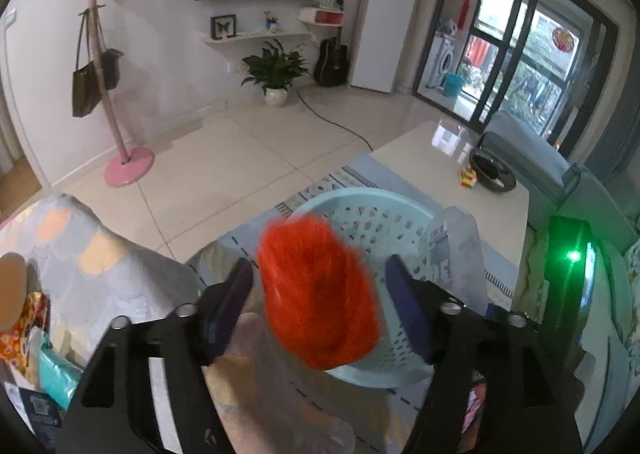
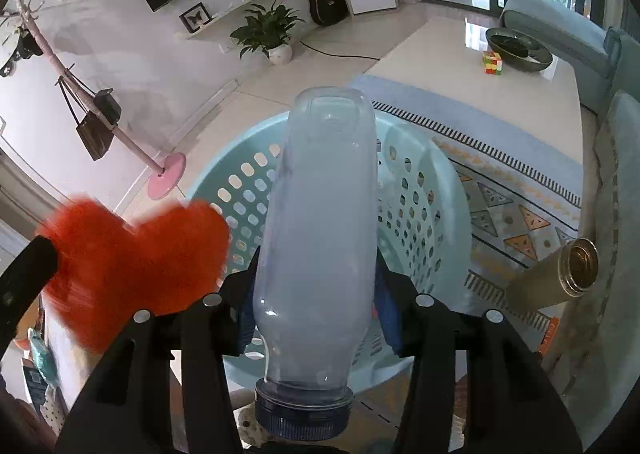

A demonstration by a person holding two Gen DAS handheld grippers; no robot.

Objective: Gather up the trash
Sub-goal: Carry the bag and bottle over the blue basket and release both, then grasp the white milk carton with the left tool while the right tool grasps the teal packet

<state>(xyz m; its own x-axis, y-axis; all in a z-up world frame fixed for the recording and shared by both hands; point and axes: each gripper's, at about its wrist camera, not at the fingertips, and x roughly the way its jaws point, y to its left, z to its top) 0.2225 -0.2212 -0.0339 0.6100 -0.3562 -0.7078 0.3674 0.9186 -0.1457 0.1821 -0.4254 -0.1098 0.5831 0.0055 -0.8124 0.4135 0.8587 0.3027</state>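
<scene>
A light blue perforated basket (image 1: 384,222) stands on the rug; it also shows in the right wrist view (image 2: 424,190). A blurred red plastic bag (image 1: 316,294) hangs between the spread fingers of my left gripper (image 1: 320,306), above the basket's near rim; the fingers stand clear of it. The red bag (image 2: 132,266) shows at the left of the right wrist view. My right gripper (image 2: 316,306) is shut on an empty clear plastic bottle (image 2: 320,222) with a dark blue cap, held over the basket. The bottle (image 1: 460,254) shows at right in the left wrist view.
A patterned cloth-covered surface (image 1: 80,254) with snack wrappers (image 1: 24,338) lies at left. A white coffee table (image 2: 480,54) holds a puzzle cube (image 2: 493,63) and dark bowl (image 2: 520,48). A gold cylinder (image 2: 560,274) lies at right by the sofa (image 2: 616,214). A pink coat stand (image 1: 128,166) stands on the floor.
</scene>
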